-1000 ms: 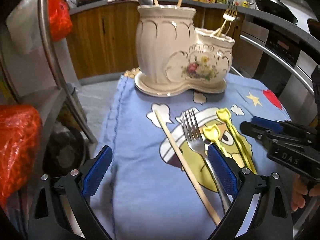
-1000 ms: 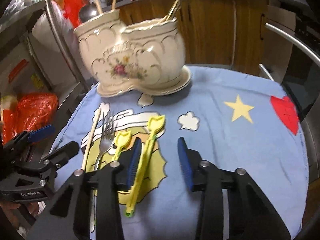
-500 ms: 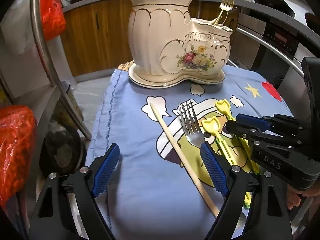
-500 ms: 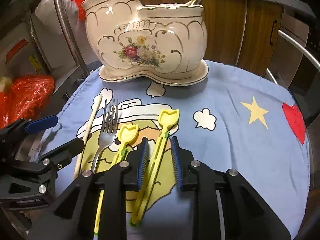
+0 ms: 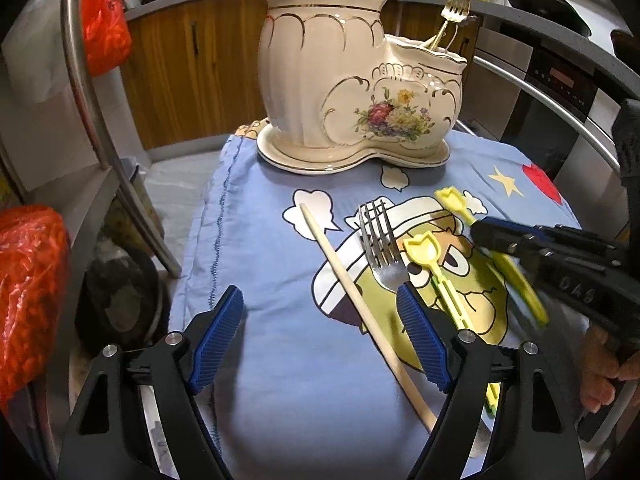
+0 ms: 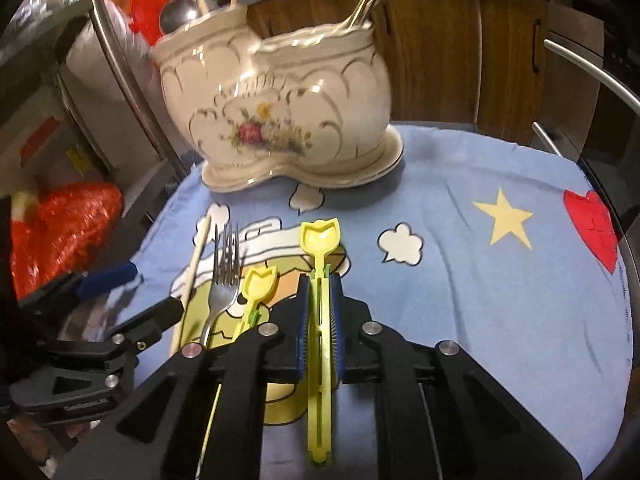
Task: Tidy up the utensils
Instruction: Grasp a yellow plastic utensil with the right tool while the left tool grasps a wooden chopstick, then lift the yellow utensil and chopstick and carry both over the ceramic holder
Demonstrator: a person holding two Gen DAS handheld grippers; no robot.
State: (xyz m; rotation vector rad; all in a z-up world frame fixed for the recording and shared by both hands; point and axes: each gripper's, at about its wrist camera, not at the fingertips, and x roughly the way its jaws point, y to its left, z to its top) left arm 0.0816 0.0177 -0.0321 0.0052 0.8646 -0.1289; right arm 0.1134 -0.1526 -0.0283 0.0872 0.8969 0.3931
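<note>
Right gripper [image 6: 320,320]: fingers closing tight on the long yellow spoon [image 6: 320,280], which lies on the cloth [image 6: 480,300].
Left gripper [image 5: 320,332]: wide but closing, empty, over the stick [image 5: 360,300].
Tip: lift straight, then drop it in the pot [image 6: 280,120].

Kitchen interior, dim lighting. Wood-fronted base cabinets [image 5: 192,76] along back wall under grey countertop [image 5: 516,12], bottles and jars on top. Built-in oven [image 5: 560,88] at right. Curved steel tube rails [image 5: 86,80] at both sides. Red plastic bags [image 5: 30,280] at left. Floor grey.
</note>
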